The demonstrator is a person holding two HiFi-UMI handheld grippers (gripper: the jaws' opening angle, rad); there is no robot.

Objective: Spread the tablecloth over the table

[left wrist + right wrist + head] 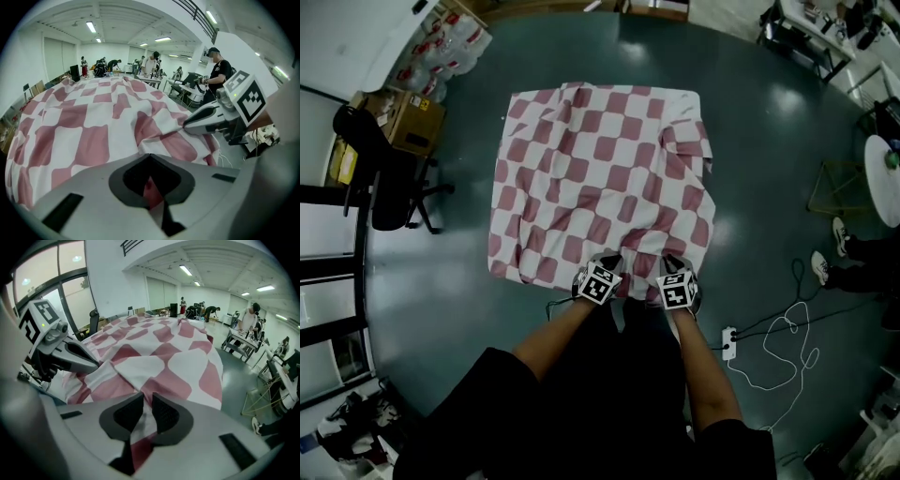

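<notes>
At the near edge, a red fold is pinched between the closed jaws of the left gripper. The ribbed pads of the right gripper are held slightly apart, with cloth lying loose between them. One soft, rumpled red-and-white checked tablecloth is draped over the table it hides, and is bunched at the far right corner.

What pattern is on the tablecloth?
Red-and-white checks, like a checkerboard. The tablecloth shows it best in the head view, from above.
</notes>
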